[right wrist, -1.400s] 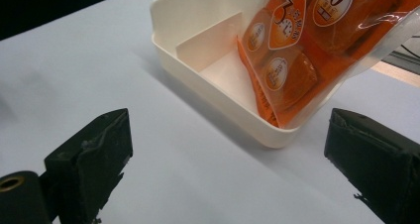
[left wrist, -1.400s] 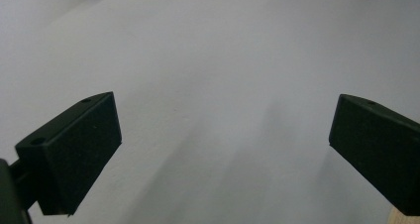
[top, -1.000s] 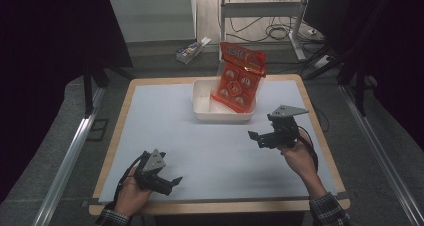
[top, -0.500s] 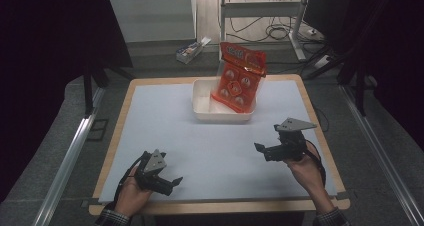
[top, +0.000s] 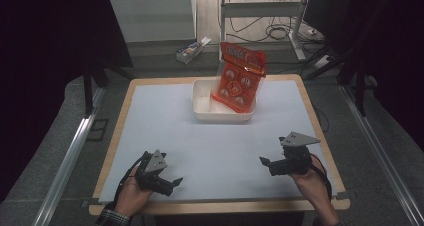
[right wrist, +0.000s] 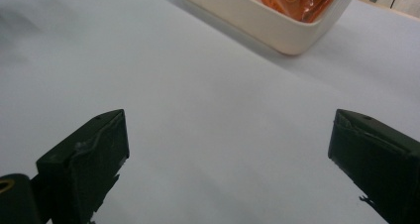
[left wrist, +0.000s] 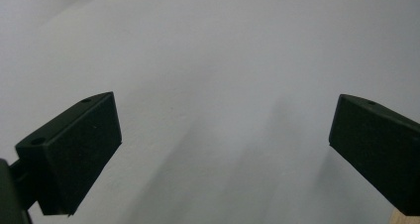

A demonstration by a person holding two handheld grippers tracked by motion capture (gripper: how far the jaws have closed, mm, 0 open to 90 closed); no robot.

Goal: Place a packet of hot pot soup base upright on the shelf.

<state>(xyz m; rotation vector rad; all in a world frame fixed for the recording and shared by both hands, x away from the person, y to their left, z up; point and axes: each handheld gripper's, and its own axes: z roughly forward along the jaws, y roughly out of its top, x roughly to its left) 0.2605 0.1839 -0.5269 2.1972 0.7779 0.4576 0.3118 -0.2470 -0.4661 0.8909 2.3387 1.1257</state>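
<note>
Pale sheet covers tabletop [top: 210, 136], wooden rim, dark room around. Orange packet [top: 239, 77] stands tilted in white tub [top: 220, 111] at far middle of tabletop, upper part sticking above rim, leaning on tub's far right side. My right tool [top: 267, 162] near right front edge, jaws spread wide, nothing between, pointing toward tub; well apart from it. My left tool [top: 172, 182] at left front, low over sheet, jaws also released, empty. Small box [top: 192, 49] on floor beyond tabletop.
</note>
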